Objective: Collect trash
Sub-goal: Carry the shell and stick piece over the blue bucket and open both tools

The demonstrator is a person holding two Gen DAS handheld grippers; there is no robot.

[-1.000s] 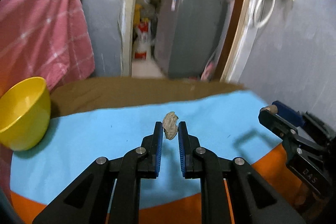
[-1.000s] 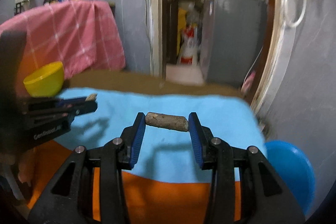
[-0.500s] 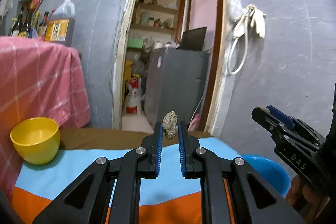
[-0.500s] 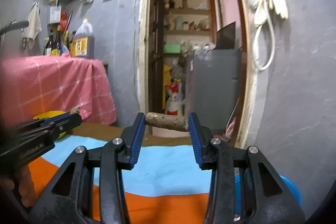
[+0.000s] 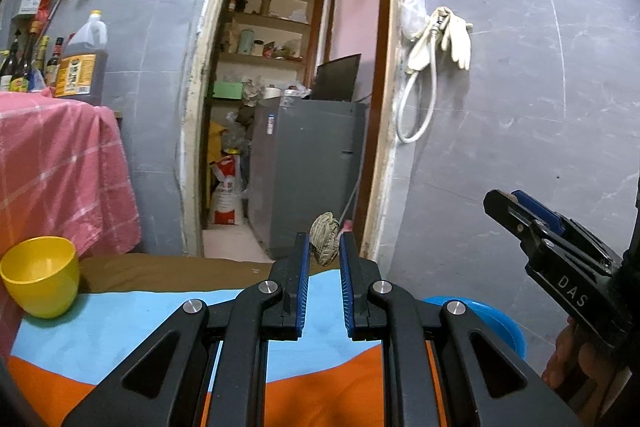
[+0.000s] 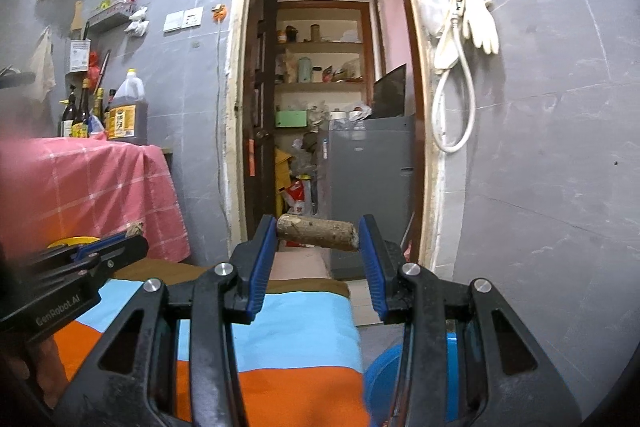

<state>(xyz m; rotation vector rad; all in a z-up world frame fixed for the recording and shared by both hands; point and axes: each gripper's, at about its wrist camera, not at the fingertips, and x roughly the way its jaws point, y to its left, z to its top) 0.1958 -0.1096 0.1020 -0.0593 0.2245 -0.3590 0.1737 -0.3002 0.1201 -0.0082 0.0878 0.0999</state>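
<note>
- Left gripper (image 5: 323, 254): jaws narrow, pinching a crumpled brownish scrap (image 5: 325, 243) at the tips.
- Right gripper (image 6: 318, 241): jaws about half wide, clamped end to end on a short stub of wood (image 6: 316, 232) lying crosswise between the pads.
- Both pieces now carried high, off the table (image 5: 120, 331); a second ago held low over the blue cloth, now seen against the doorway and the grey wall.
- Views tipped up toward level compared with a second ago; yellow bowl (image 5: 40, 275) now low at the left edge.
- Blue basin (image 5: 496, 323) now visible below the table's right end; not in the left view a second ago.
- Likely meaning: pick-up done for both pieces, carry under way, with the blue basin the probable drop point.
- Still to do: bring each piece above a container and release.
</note>
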